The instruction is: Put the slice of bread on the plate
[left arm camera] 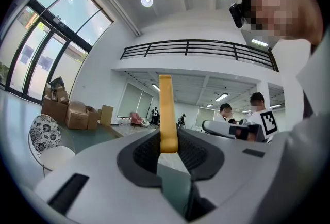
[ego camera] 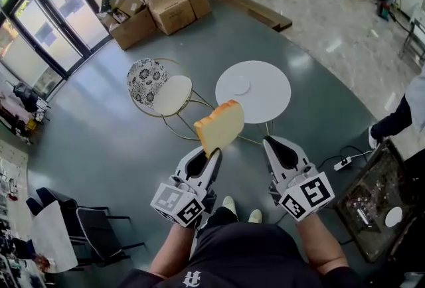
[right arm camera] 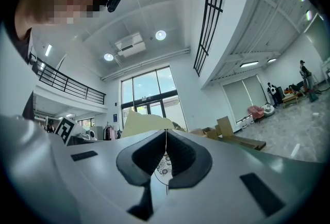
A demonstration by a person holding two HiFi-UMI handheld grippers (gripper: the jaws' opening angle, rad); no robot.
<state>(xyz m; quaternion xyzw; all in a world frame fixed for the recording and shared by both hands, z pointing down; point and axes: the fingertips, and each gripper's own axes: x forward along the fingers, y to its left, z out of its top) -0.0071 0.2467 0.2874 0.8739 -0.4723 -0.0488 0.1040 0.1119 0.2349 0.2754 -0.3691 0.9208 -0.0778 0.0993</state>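
No readable writing showed anywhere: the only print was the black-and-white square markers on each gripper's cube and a small white emblem on the person's dark shirt (ego camera: 192, 278), too small to read.

The slice of bread (ego camera: 219, 126) stood upright, pinched at its lower edge by the left gripper (ego camera: 214, 157). In the left gripper view it appeared edge-on as a narrow yellow strip (left arm camera: 166, 109) rising from between the jaws, which pressed on it from both sides. The right gripper (ego camera: 267, 142), just beside it, held nothing, its jaws pressed together along a thin seam (right arm camera: 165, 141).

In the head view the bread hung in the air at the near edge of the round white table (ego camera: 269, 97). What seemed to be the plate (ego camera: 240, 86), white on white and hard to separate from the tabletop, lay farther back, apart from the bread.

The slice's bottom edge was hidden inside the left jaws; from the right gripper view only its pale upper part (right arm camera: 144, 125) cleared the gripper body
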